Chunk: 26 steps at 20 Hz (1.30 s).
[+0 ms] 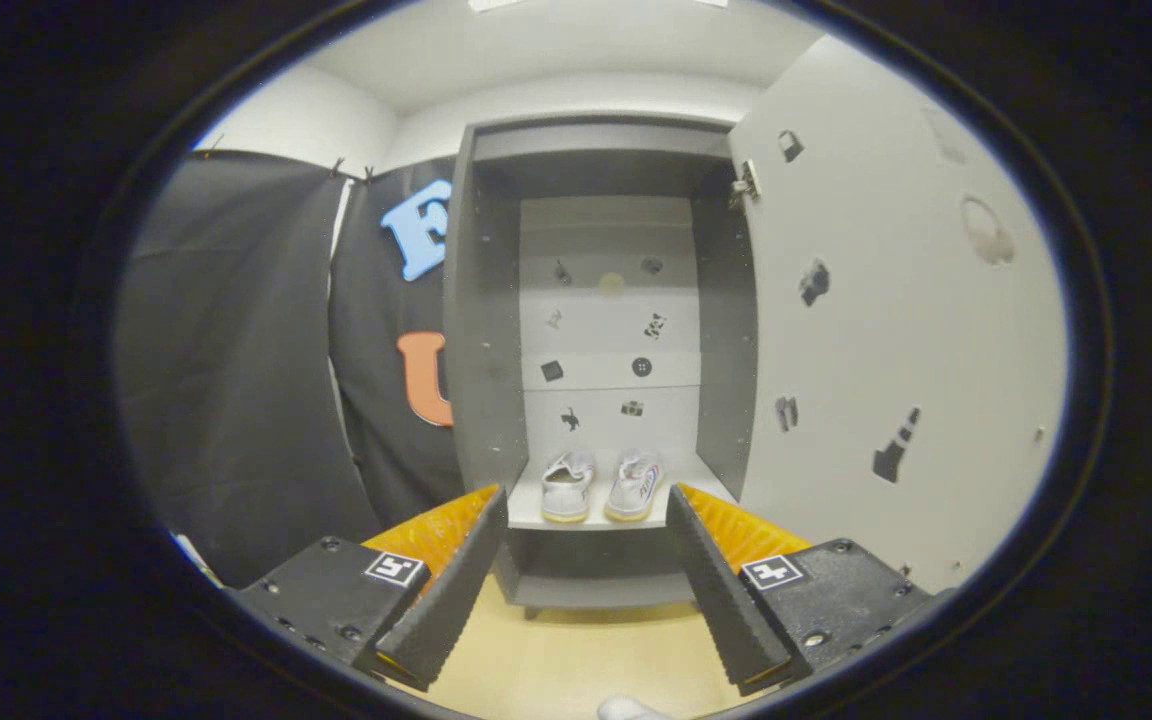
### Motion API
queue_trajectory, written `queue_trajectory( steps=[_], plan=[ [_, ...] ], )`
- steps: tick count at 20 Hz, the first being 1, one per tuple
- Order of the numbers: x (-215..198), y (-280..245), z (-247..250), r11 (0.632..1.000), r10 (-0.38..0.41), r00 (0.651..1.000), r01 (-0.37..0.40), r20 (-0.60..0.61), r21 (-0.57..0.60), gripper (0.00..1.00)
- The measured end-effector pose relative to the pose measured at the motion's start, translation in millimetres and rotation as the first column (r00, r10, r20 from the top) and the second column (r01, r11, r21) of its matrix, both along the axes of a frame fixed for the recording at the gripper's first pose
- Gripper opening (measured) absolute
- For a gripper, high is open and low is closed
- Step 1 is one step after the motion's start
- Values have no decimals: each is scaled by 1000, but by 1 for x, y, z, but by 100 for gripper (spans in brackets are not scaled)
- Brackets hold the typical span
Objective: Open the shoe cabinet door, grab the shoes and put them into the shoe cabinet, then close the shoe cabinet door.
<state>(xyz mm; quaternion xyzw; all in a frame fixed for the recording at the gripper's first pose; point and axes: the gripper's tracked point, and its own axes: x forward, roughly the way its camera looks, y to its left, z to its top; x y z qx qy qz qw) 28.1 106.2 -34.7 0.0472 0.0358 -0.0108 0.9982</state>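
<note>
Your gripper (586,560) hung back from the shoe cabinet (596,330), jaws spread wide and gripping nothing. The pair of shoes (601,487) sat side by side on the lower shelf (536,515), beyond the fingers and framed between them. The cabinet door (886,330) stood swung open to the right. So, by the look of it, the loading step was done and the closing step was yours. Next you needed to swing out to that door's far side and push it shut.
</note>
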Motion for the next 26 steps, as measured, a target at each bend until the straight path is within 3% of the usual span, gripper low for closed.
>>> queue_trajectory(
  steps=[6, 15, 21, 26],
  plan=[
    [-85, -23, 12, 1000, -14, 1000, 14, 23, -10, 100],
    [-186, -140, 17, 980, -198, 979, 199, 36, -25, 100],
    [-211, -241, 10, 943, -333, 943, 333, 24, 15, 100],
    [-196, -311, 5, 937, -347, 938, 347, 9, 36, 99]
  ],
)
